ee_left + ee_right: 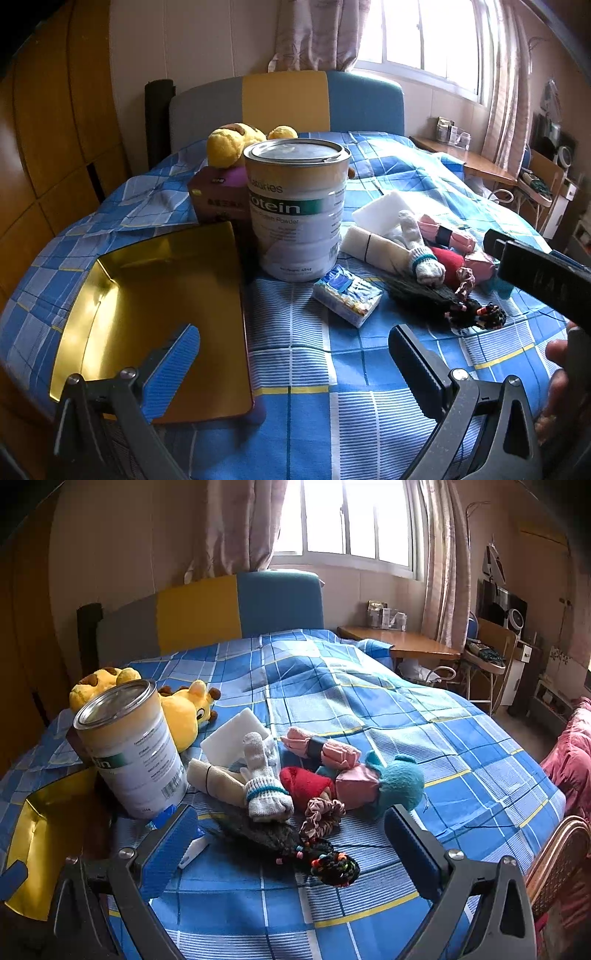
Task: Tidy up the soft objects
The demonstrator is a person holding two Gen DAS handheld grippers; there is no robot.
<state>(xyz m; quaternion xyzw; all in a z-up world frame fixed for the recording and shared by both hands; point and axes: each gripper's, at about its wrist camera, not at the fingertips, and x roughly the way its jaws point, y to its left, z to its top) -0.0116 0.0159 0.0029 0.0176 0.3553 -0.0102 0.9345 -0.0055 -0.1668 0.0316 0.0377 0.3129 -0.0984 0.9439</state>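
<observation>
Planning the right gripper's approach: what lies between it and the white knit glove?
In the right wrist view, the black hairpiece lies between the right gripper and the white knit glove.

A bed with a blue checked cover and many small things on it.

The bed [369, 709] has a cover of blue, white and yellow squares. On it stands a tall round white tin [135, 753], upright. Beside the tin lies a shiny gold flat tray [155, 310]. Behind the tin lies a soft yellow toy animal [184, 709] and a dark brown box [218, 201]. Near the tin are a flat white block [232, 738], a white knitted glove [264, 779], a rolled cream cloth [218, 779], a rolled pink cloth [321, 749], a red and teal soft doll [388, 782], a bunch of black hair with coloured beads [317, 856], a brown frilly hair band [321, 812] and a small blue and white packet [347, 295].
</observation>
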